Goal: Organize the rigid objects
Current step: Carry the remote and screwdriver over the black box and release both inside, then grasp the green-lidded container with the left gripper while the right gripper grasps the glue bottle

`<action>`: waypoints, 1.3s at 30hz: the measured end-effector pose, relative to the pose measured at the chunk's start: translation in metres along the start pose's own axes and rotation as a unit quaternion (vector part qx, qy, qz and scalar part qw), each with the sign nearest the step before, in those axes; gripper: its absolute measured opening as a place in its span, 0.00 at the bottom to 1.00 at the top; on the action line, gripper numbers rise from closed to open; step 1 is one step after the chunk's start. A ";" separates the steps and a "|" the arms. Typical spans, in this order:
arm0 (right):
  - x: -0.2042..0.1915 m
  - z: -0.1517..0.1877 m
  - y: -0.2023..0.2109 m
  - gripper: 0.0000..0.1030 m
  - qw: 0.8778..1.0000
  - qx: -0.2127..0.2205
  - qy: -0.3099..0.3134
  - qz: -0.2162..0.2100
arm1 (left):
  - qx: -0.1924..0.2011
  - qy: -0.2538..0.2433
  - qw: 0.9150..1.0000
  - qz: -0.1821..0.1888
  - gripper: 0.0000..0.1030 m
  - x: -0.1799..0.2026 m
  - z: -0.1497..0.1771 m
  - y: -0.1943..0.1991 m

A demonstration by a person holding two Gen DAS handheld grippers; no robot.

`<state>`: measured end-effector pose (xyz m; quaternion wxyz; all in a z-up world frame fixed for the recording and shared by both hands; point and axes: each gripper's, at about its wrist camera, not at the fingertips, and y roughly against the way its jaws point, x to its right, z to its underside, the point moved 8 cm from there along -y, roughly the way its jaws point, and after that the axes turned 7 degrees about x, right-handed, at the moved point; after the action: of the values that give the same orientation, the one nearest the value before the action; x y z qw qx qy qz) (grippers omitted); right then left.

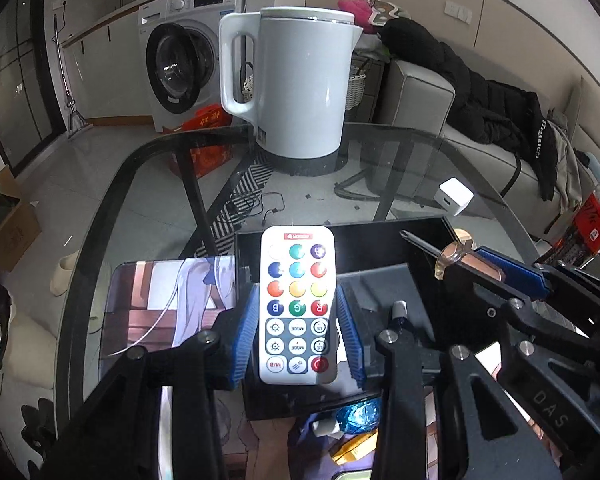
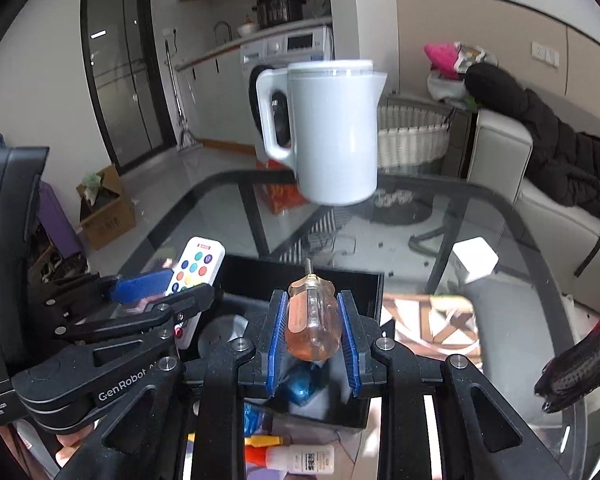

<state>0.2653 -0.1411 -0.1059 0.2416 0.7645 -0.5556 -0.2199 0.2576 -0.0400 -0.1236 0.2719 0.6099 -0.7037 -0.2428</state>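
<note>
Nearest the lens, at the lower centre of the left wrist view, we see the left gripper (image 1: 298, 332) with its blue-padded fingers (image 1: 246, 330) clenched on the long edges of a white remote control (image 1: 298, 304), which is held lengthwise and pointing away. In the right wrist view, lower centre, the right gripper (image 2: 312, 332) has its fingers (image 2: 276, 332) closed against the amber handle of a screwdriver (image 2: 310, 320), shaft pointing forward. Both items hang above a black bin (image 1: 380, 244) that rests on the glass tabletop (image 1: 160, 184); neither is released yet. Inside the bin we can make out a grey compartment and a blue wrapped item (image 2: 302, 386), though the contents are partly hidden by the grippers. In front of the bin, at the lower edge of the right view, a small white bottle (image 2: 304, 458) lies on the tabletop outside it. Further out, at the right of both views, a white cube charger (image 1: 456, 196) stands apart on the glass, and a red-labelled bottle (image 1: 588, 228) sits at the right edge. Beyond the bin, upper centre, a pale kettle (image 1: 300, 84) stands upright. We judge the task partly complete: some items are binned, two are in hand awaiting placement, and several remain loose.
</note>
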 end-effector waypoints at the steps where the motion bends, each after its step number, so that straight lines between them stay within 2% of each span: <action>1: 0.001 0.004 -0.003 0.24 1.000 -0.011 -0.002 0.000 | -0.012 -0.005 1.000 0.000 0.37 0.002 0.004 -0.002; 4: 0.004 0.016 -0.013 0.24 0.999 -0.043 -0.009 -0.003 | -0.040 -0.019 0.999 -0.006 0.37 0.005 0.014 -0.007; 11: 0.000 0.039 -0.025 0.24 0.994 -0.108 -0.001 -0.013 | -0.067 -0.037 0.997 -0.010 0.37 0.010 0.020 -0.005; 13: -0.003 0.041 -0.025 0.24 0.993 -0.114 0.003 -0.015 | -0.077 -0.043 0.996 -0.011 0.37 0.010 0.023 -0.007; 20: -0.008 0.044 -0.018 0.24 0.993 -0.111 0.006 -0.027 | -0.074 -0.034 0.997 0.001 0.40 0.008 0.023 -0.003; 24: -0.009 0.040 -0.006 0.24 0.995 -0.099 0.007 -0.033 | -0.063 -0.023 0.998 0.005 0.56 0.005 0.021 0.008; 28: -0.008 0.036 0.013 0.24 0.996 -0.081 0.014 -0.040 | -0.057 -0.036 0.998 0.008 0.58 0.008 0.025 0.025; 31: -0.009 0.037 0.028 0.24 0.995 -0.079 0.023 -0.053 | -0.062 -0.054 0.996 0.020 0.59 0.015 0.034 0.040; 35: -0.009 0.045 0.043 0.24 0.993 -0.089 0.033 -0.063 | -0.075 -0.071 0.994 0.026 0.70 0.025 0.053 0.057; 39: -0.009 0.057 0.048 0.24 0.991 -0.105 0.053 -0.066 | -0.106 -0.083 0.990 0.045 0.71 0.037 0.080 0.065</action>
<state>0.1928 -0.1526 -0.1210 0.3344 0.7806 -0.4643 -0.2516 0.1523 -0.0672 -0.1357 0.2860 0.5229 -0.7211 -0.3533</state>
